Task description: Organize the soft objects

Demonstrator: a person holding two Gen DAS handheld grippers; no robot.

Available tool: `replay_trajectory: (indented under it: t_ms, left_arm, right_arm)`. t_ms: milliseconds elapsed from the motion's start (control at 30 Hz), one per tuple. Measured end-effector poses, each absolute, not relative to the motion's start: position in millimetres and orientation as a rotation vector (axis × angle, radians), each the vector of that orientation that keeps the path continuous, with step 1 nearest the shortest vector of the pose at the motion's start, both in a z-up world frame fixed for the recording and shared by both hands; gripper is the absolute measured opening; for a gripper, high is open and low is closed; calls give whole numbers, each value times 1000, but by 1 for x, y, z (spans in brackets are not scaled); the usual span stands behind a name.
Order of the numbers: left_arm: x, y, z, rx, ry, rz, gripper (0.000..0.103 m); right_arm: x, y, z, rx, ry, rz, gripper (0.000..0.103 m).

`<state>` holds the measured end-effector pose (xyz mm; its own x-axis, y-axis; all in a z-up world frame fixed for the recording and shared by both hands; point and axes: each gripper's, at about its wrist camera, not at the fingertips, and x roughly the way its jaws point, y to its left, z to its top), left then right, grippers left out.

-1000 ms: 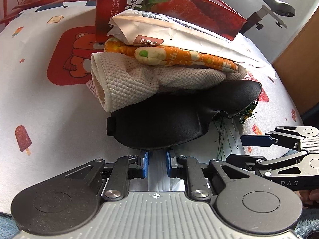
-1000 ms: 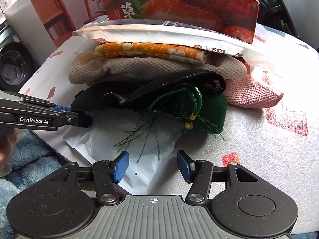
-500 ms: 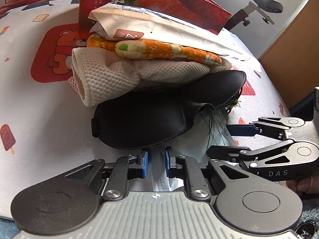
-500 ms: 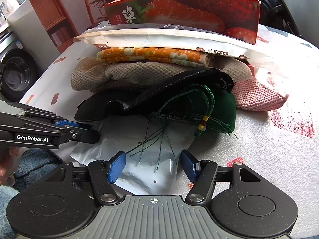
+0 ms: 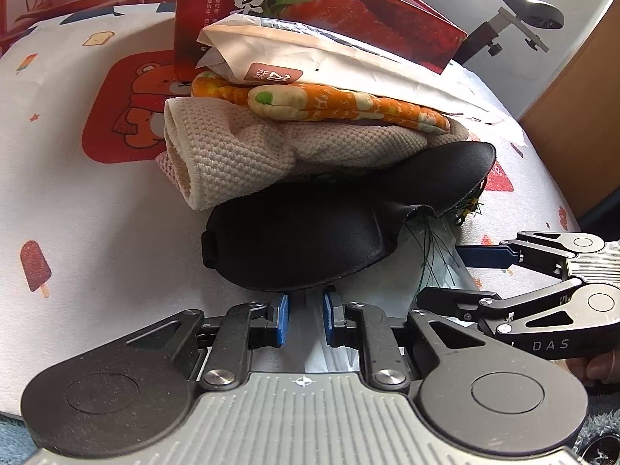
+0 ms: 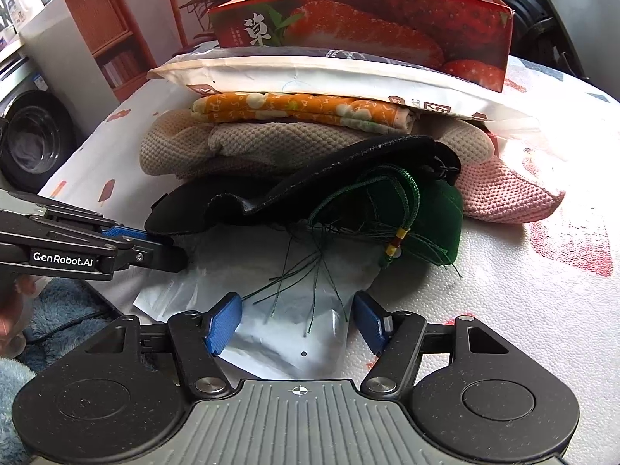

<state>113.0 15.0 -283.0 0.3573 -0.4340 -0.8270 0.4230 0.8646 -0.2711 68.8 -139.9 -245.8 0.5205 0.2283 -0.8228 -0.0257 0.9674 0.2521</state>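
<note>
Trouble here would most likely come from the stack itself: a white padded mailer [image 6: 341, 77], an orange patterned cloth [image 6: 298, 110], a beige knit cloth [image 5: 248, 147] and a pink knit cloth [image 6: 503, 193] all sit piled on the printed table cover [image 5: 77, 209], with a black sleep mask [image 5: 310, 240] and a green drawstring pouch [image 6: 434, 224] wedged at the front of its base, and a red strawberry box [image 6: 368, 27] standing just behind

The left gripper [image 5: 304, 319] has its jaws drawn close together on the edge of a thin translucent plastic bag [image 6: 279, 333] that runs under the mask. If that bag is pulled, the mask and pouch lying on it would probably drag along, and the layers leaning on them could slump or slide off toward the table edge

The right gripper [image 6: 298, 321] hangs spread over the same bag, jaws widening slowly, with only the pouch's loose green cords [image 6: 310, 283] lying between the blue pads and nothing pinched. Closing here could catch those thin cords instead of the pouch body, so a lift might tug the pouch out by its strings and tip the mask resting on it
</note>
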Motion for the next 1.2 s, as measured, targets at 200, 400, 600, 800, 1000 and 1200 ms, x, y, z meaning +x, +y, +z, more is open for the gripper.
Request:
replay_trajectory:
  t_ms: [200,400,600,800,1000,1200]
  left_arm:
    - [116,8,-284,16,1041,-579,19]
    - [124,24,-291,-170,1085,-623,18]
    - [120,21,-288,-155,1086,-645,18]
    - [114,17,-283,-140,1063,-675,29]
    - [116,20,-286,-124,1083,-632,29]
    - [118,22,-282,-73,1048,-548,34]
  right_arm:
    - [66,-141,-247,238,998,156,67]
    - [65,-140,-247,245,992,161,68]
    - [65,-136,-245,228,995,151,66]
    - [61,-137,-234,220,968,169,58]
    - [60,-142,-236,245,980,162,54]
    - [60,-147,-245,286,1006,154,49]
